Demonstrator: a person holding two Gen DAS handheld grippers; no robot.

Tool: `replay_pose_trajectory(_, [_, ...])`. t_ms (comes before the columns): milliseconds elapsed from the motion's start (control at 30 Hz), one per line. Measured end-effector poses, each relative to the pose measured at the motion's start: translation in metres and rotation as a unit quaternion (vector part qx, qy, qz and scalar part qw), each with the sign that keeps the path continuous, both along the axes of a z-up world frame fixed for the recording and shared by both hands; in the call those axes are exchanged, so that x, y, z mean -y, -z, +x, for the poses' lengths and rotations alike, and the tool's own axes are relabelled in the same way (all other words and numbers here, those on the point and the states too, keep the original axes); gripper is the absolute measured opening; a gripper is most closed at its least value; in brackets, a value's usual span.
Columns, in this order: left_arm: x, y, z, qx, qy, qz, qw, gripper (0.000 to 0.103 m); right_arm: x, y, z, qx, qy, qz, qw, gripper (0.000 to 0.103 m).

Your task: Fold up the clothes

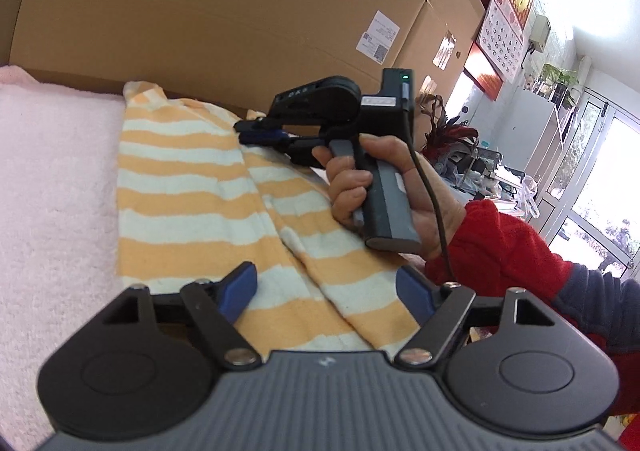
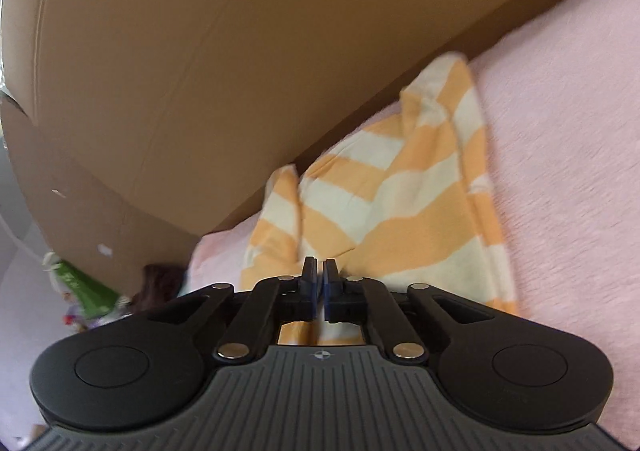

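An orange-and-white striped garment lies on a pink fleece cover, partly folded lengthwise with a ridge down its middle. My left gripper is open, its blue pads wide apart over the garment's near end and pressing on nothing. A hand in a red sleeve holds my right gripper at the garment's far right edge. In the right wrist view the right gripper hovers low over the striped garment. Its pads stand almost together with a thin slit between them, and I see no cloth in it.
Tall cardboard boxes stand right behind the pink cover, and the garment's far end touches them. A wall calendar, cluttered shelves and glass doors lie off to the right. A green packet sits low beside the cardboard boxes.
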State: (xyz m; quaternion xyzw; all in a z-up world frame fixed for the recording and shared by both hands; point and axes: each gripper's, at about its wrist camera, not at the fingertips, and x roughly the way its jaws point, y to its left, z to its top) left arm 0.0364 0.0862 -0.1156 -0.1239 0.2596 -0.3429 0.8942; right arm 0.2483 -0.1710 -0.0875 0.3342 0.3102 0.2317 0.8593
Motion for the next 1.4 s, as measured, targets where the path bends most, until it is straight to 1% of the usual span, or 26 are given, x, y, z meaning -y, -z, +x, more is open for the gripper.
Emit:
replay_pose_trajectory(67, [0.001, -0.002, 0.003, -0.010, 0.003, 0.003, 0.9999, 0.080, 0.007, -0.007, -0.006, 0.028, -0.017, 0.034, 0.999, 0.018])
replay_pose_trajectory(100, [0.004, -0.003, 0.004, -0.010, 0.006, 0.009, 0.9999, 0.081, 0.007, -0.006, -0.006, 0.024, -0.045, 0.065, 0.997, 0.018])
replay_pose_trajectory(167, [0.008, -0.005, 0.003, -0.009, 0.015, 0.019, 0.9997, 0.082, 0.008, -0.004, -0.004, 0.014, -0.100, 0.127, 0.987, 0.031])
replay_pose_trajectory(233, [0.012, -0.008, 0.003, -0.014, 0.032, 0.013, 0.9993, 0.082, 0.000, 0.005, 0.003, -0.023, -0.119, 0.135, 0.983, 0.042])
replay_pose_trajectory(300, [0.017, -0.009, 0.001, -0.012, 0.045, 0.014, 0.9988, 0.081, 0.000, 0.014, 0.006, -0.058, -0.100, 0.113, 0.987, 0.018])
replay_pose_trajectory(333, [0.021, -0.009, 0.000, -0.009, 0.045, 0.023, 0.9987, 0.080, 0.002, 0.016, 0.007, -0.065, -0.075, 0.100, 0.990, 0.002])
replay_pose_trajectory(367, [0.023, -0.010, 0.000, -0.007, 0.044, 0.031, 0.9985, 0.078, 0.006, 0.014, 0.006, -0.059, -0.045, 0.081, 0.994, 0.000])
replay_pose_trajectory(400, [0.022, -0.012, 0.001, -0.007, 0.042, 0.037, 0.9984, 0.076, 0.009, 0.011, 0.003, -0.048, -0.030, 0.066, 0.996, 0.000])
replay_pose_trajectory(433, [0.022, -0.014, 0.002, -0.006, 0.040, 0.043, 0.9983, 0.075, 0.011, 0.006, -0.001, -0.037, -0.023, 0.053, 0.998, 0.011])
replay_pose_trajectory(500, [0.017, -0.024, 0.009, -0.002, 0.027, 0.048, 0.9985, 0.074, 0.012, 0.001, -0.007, -0.019, -0.040, 0.056, 0.997, 0.019])
replay_pose_trajectory(567, [0.010, -0.038, 0.021, 0.005, 0.009, 0.053, 0.9986, 0.074, 0.007, 0.001, -0.008, -0.020, -0.043, 0.031, 0.998, 0.019])
replay_pose_trajectory(600, [0.008, -0.045, 0.029, 0.007, -0.003, 0.057, 0.9983, 0.074, 0.005, 0.001, -0.008, -0.025, -0.032, 0.001, 0.999, 0.014])
replay_pose_trajectory(633, [0.006, -0.051, 0.038, 0.007, -0.014, 0.062, 0.9979, 0.074, 0.007, 0.002, -0.009, -0.028, -0.024, -0.007, 0.999, 0.002])
replay_pose_trajectory(700, [0.009, -0.055, 0.056, 0.007, -0.027, 0.075, 0.9968, 0.075, 0.017, 0.002, -0.011, -0.034, -0.013, 0.002, 0.999, 0.003])
replay_pose_trajectory(767, [0.017, -0.051, 0.075, 0.004, -0.037, 0.094, 0.9949, 0.076, 0.029, 0.001, -0.014, -0.027, -0.005, 0.038, 0.999, 0.017])
replay_pose_trajectory(800, [0.021, -0.046, 0.082, 0.001, -0.036, 0.098, 0.9945, 0.076, 0.035, 0.001, -0.014, -0.017, -0.003, 0.062, 0.998, 0.017])
replay_pose_trajectory(867, [0.028, -0.032, 0.096, -0.010, -0.036, 0.109, 0.9934, 0.077, 0.041, -0.002, -0.017, -0.008, 0.025, 0.049, 0.998, 0.019])
replay_pose_trajectory(900, [0.030, -0.026, 0.100, -0.016, -0.037, 0.113, 0.9928, 0.077, 0.042, -0.002, -0.016, -0.012, 0.042, 0.027, 0.999, 0.018])
replay_pose_trajectory(933, [0.031, -0.020, 0.104, -0.021, -0.038, 0.114, 0.9925, 0.077, 0.043, -0.002, -0.016, -0.016, 0.059, 0.006, 0.998, 0.010])
replay_pose_trajectory(1000, [0.029, -0.017, 0.105, -0.021, -0.038, 0.106, 0.9934, 0.085, 0.051, 0.002, -0.015, -0.026, 0.067, 0.022, 0.997, 0.010])
replay_pose_trajectory(1100, [0.028, -0.016, 0.105, -0.025, -0.038, 0.101, 0.9939, 0.089, 0.054, 0.001, -0.015, -0.025, 0.059, 0.044, 0.997, 0.014])
replay_pose_trajectory(1200, [0.026, -0.015, 0.106, -0.028, -0.037, 0.090, 0.9949, 0.090, 0.046, -0.001, -0.011, -0.014, 0.079, 0.014, 0.997, 0.014])
replay_pose_trajectory(1233, [0.026, -0.015, 0.105, -0.029, -0.038, 0.087, 0.9951, 0.090, 0.051, 0.003, -0.008, -0.031, 0.084, 0.022, 0.996, 0.000])
replay_pose_trajectory(1300, [0.025, -0.015, 0.105, -0.030, -0.040, 0.082, 0.9954, 0.090, 0.065, 0.013, 0.001, -0.078, 0.086, 0.072, 0.991, 0.000])
replay_pose_trajectory(1367, [0.023, -0.015, 0.105, -0.032, -0.040, 0.077, 0.9957, 0.090, 0.074, 0.005, 0.011, -0.096, 0.086, 0.072, 0.989, 0.000])
replay_pose_trajectory(1400, [0.023, -0.015, 0.105, -0.032, -0.040, 0.076, 0.9958, 0.090, 0.078, 0.000, 0.016, -0.100, 0.086, 0.066, 0.989, 0.003])
